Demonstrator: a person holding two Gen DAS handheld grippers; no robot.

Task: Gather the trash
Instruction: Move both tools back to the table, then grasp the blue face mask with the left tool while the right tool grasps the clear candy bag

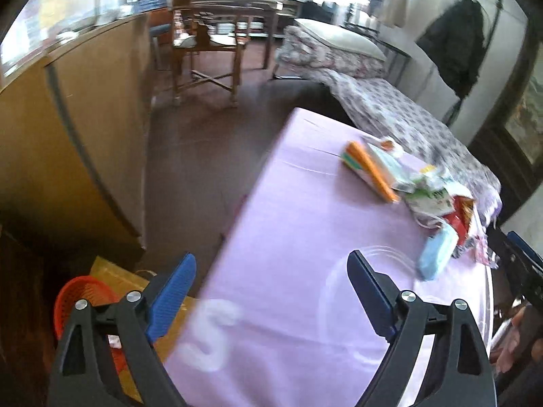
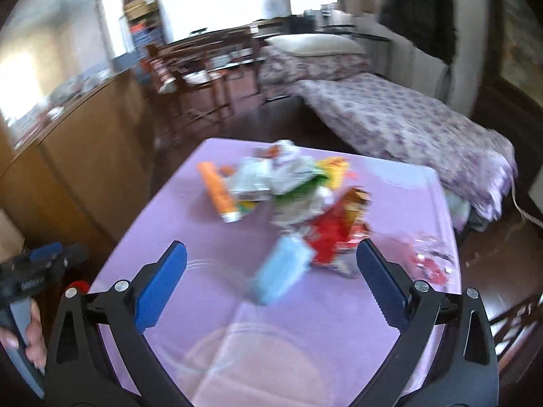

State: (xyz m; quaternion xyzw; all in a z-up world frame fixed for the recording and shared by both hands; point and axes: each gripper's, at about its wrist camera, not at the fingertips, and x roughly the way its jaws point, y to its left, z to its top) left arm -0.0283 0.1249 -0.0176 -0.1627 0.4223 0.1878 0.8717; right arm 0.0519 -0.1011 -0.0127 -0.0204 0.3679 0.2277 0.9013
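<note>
Lilac cloth covers the table [image 2: 339, 305], with a heap of crumpled wrappers and cartons [image 2: 298, 190] at its middle. Clear glass bowl [image 1: 370, 291] near the front edge: contents cannot be told. Orange plastic basket [image 1: 81, 295] sits on the floor. Left gripper [image 1: 271, 295] and right gripper [image 2: 271, 285] stand wide apart, holding nothing.

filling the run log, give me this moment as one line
left claw: open, empty | right claw: open, empty | trash pile: on purple table, untouched | blue mask: nearest right claw
</note>
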